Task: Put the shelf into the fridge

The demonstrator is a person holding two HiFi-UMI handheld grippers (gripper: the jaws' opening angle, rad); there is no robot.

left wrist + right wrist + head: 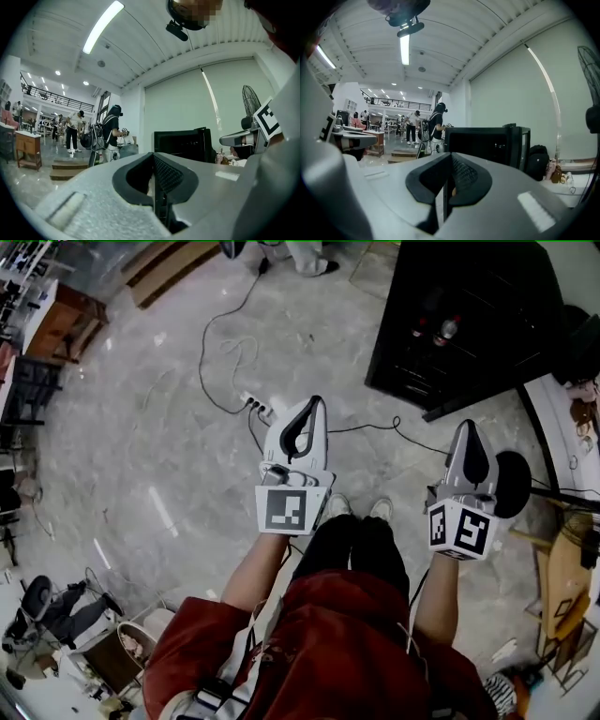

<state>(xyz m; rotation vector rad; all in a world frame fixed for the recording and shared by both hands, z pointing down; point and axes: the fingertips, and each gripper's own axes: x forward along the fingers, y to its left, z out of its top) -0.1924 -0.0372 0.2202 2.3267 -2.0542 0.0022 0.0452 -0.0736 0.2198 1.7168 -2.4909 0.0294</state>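
Note:
The fridge (pixel 469 315) is a black cabinet standing on the floor ahead and to the right; its dark front also shows in the left gripper view (pixel 180 140) and the right gripper view (pixel 487 143). I cannot make out a shelf in any view. My left gripper (pixel 314 401) is held at waist height and points forward, shut and empty (pixel 153 157). My right gripper (pixel 466 425) is level beside it, nearer the fridge, also shut with nothing between its pads (pixel 451 157).
A power strip (pixel 255 407) with trailing cables lies on the marble floor just ahead of my left gripper. A black fan base (pixel 513 484) sits by my right gripper. A wooden desk (pixel 66 320) stands far left. People (pixel 112 133) stand in the distance.

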